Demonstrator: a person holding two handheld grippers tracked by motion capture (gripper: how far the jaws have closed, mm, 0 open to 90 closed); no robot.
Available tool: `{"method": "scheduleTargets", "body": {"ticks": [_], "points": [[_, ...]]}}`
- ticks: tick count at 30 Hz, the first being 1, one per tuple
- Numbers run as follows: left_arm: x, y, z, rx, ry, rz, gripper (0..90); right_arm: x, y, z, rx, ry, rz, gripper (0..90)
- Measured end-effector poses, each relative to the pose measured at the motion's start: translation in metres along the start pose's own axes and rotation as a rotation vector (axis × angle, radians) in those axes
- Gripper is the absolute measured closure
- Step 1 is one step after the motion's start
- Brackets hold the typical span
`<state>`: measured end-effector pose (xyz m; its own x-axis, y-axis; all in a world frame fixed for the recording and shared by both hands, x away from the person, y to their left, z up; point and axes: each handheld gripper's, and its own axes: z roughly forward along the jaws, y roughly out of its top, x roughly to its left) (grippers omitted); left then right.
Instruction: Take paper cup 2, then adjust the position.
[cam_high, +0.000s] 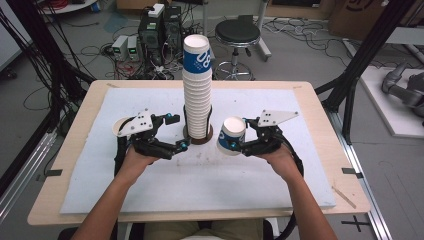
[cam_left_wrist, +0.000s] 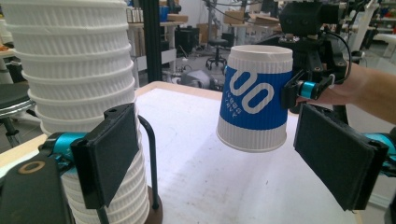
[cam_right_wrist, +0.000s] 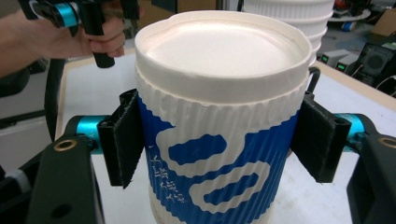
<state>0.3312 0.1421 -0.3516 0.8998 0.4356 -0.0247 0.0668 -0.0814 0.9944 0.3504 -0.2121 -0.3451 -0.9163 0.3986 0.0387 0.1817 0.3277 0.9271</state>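
So the right gripper (cam_high: 243, 139) is clamped on a single paper cup (cam_high: 230, 135), white ribbed with a blue band and big white digits. In the right gripper view both black pads (cam_right_wrist: 122, 142) press on the blue band from either side, and the cup (cam_right_wrist: 219, 116) sits upside down, flat bottom up. In the high view it's held clear of the mat, just right of the tall cup stack (cam_high: 196, 92).

The left gripper (cam_high: 179, 134) is wide open with nothing between its jaws. In the left gripper view its pads (cam_left_wrist: 109, 154) stand well apart: one is right beside the lower part of the stack (cam_left_wrist: 70, 93), the other is out on the far side, and the held cup (cam_left_wrist: 254, 98) hangs beyond them, not touching either.

The stack is the landmark here. It stands on a round brown base (cam_high: 198, 138) with a thin black upright rod (cam_left_wrist: 150, 158) next to it, roughly mid-table. The top cup of the stack carries the same blue band. Left of the stack, behind the left gripper's grey plate, another white cup (cam_high: 120, 127) is partly hidden. Everything sits on a white mat (cam_high: 210, 185) over the wooden table (cam_high: 65, 170). Beyond the stack, on the floor, there's a black stool (cam_high: 237, 35) and computer boxes (cam_high: 159, 30) with cables.
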Motion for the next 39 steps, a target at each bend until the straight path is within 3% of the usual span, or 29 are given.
{"method": "scheduleTargets", "body": {"ticks": [6, 18, 23, 27, 33, 39], "points": [[-0.002, -0.002, 0.001, 0.038, -0.033, 0.004, 13.8, 0.005, 0.001, 0.001, 0.003, 0.023, -0.013, 26.6], [-0.014, -0.004, 0.008, 0.034, -0.099, 0.004, 13.8, 0.011, 0.004, -0.002, -0.023, 0.04, -0.013, 26.5], [-0.02, -0.009, 0.015, 0.034, -0.157, -0.005, 13.8, 0.017, 0.006, 0.001, -0.027, 0.054, -0.017, 26.4], [-0.027, -0.011, 0.024, 0.022, -0.203, -0.005, 13.8, 0.023, 0.009, 0.004, -0.044, 0.087, -0.03, 26.4], [-0.033, -0.015, 0.031, 0.019, -0.215, 0.014, 13.8, 0.03, 0.011, 0.01, -0.061, 0.135, -0.033, 26.3], [-0.037, -0.017, 0.038, 0.004, -0.238, 0.017, 13.8, 0.034, 0.012, 0.015, -0.105, 0.187, -0.001, 26.4]]}}
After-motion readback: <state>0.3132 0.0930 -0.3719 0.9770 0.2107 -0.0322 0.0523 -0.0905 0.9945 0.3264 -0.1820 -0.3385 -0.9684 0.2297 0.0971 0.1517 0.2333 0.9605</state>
